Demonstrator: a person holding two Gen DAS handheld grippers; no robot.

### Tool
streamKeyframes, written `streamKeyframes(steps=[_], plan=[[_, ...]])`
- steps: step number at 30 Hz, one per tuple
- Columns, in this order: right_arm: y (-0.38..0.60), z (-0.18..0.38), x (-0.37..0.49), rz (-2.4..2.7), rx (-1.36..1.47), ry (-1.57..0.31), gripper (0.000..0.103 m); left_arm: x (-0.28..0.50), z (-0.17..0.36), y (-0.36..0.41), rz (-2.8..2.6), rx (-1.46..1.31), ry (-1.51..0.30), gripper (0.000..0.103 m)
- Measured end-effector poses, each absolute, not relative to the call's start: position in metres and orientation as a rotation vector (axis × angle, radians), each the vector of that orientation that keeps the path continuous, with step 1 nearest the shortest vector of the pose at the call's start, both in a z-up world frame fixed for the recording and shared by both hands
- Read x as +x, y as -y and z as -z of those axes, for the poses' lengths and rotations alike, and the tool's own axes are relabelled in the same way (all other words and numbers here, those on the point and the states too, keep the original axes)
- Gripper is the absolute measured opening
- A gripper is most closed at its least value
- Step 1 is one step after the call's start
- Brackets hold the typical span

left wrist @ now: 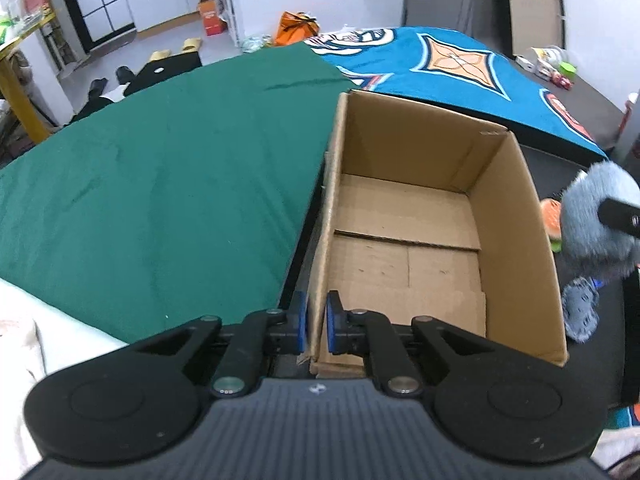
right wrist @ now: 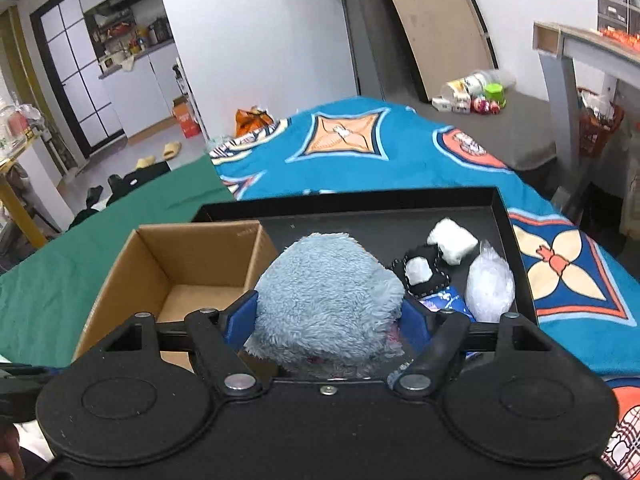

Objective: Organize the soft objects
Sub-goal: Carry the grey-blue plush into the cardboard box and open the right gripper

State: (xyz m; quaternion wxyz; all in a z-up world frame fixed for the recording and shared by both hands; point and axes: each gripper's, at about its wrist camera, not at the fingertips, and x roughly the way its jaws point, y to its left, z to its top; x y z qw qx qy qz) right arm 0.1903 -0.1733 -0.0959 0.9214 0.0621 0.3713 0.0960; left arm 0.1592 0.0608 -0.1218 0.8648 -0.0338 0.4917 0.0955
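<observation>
Green cloth (left wrist: 160, 184) is covering the left side of the surface. Left gripper (left wrist: 317, 322) is clamping the near-left wall of the cardboard box (left wrist: 516, 216), 1 pad on each side of it. Box is sitting open-topped in the black tray (right wrist: 516, 240), nothing inside. Right gripper (right wrist: 326, 320) is squeezing the blue-grey plush toy (right wrist: 324, 292), lifted just right of the box. 4 soft items are lying in the tray: white pad (right wrist: 452, 240), black-and-white plush (right wrist: 422, 274), blue packet (right wrist: 450, 300), clear bag (right wrist: 490, 286).
</observation>
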Motion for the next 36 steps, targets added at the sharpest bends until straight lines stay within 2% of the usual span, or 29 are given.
streamKeyframes(steps=[19,36], plan=[[0.157,0.072,0.162,-0.258,0.112,-0.63,0.072,0.151,0.12,-0.063,-0.217,-0.064,-1.03,0.008],[0.114,0.086,0.17,-0.352,0.021,-0.625,0.072,0.151,0.121,-0.071,-0.281,-0.14,-1.018,0.01]])
